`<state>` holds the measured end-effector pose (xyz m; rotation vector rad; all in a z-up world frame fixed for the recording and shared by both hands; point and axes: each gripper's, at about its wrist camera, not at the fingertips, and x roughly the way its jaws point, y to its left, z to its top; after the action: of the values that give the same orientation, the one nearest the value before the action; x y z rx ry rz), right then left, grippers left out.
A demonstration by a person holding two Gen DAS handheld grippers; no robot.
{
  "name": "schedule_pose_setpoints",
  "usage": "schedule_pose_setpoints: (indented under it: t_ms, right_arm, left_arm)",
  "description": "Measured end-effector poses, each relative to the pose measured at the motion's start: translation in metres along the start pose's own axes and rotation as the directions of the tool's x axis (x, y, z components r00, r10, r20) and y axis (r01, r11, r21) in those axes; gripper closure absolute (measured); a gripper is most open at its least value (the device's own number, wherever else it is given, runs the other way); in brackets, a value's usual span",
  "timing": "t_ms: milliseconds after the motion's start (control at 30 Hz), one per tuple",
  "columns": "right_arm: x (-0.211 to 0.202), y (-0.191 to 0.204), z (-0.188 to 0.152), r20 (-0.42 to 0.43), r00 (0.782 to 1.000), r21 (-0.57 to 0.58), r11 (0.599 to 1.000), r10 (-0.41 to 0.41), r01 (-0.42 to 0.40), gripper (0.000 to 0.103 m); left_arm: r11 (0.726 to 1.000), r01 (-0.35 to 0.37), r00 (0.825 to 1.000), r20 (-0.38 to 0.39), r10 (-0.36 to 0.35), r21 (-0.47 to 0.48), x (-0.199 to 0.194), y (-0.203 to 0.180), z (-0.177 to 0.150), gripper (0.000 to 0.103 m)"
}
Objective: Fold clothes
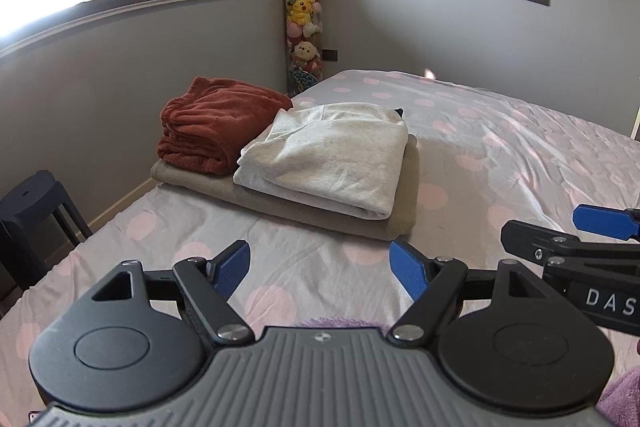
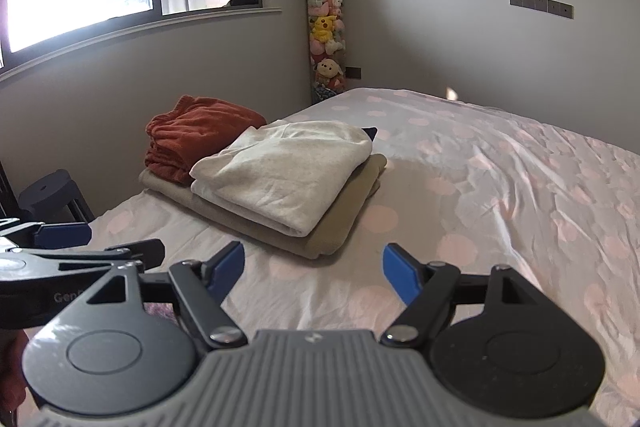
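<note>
A folded stack lies on the bed ahead of both grippers: a rust-red fleecy garment (image 1: 216,127) (image 2: 192,135) and a white sweatshirt (image 1: 332,155) (image 2: 280,167) side by side on a flat beige layer (image 1: 320,215) (image 2: 340,223). My left gripper (image 1: 320,267) hovers over the sheet just short of the stack, open, nothing between its blue pads. My right gripper (image 2: 314,269) is open and empty too, close beside it on the right (image 1: 560,231). A fuzzy purple cloth (image 1: 340,323) shows beneath the left gripper's body, mostly hidden.
The bed (image 1: 500,155) has a grey sheet with pink dots, open to the right of the stack. A dark stool (image 1: 36,199) stands off the bed's left edge under the window. A tall clear tube of plush toys (image 1: 304,19) fills the far corner.
</note>
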<state>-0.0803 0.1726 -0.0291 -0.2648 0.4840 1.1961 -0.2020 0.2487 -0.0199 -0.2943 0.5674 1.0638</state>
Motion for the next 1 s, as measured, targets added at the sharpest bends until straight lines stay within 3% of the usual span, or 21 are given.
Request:
schedule_pose_setpoints:
  t_ms: [1000]
  right_arm:
    - [-0.020, 0.000, -0.007, 0.010, 1.000, -0.024, 1.000, -0.011, 0.011, 0.021]
  left_arm:
    - [1.000, 0.019, 1.000, 0.020, -0.020, 0.015, -0.015, -0.006, 0.001, 0.027]
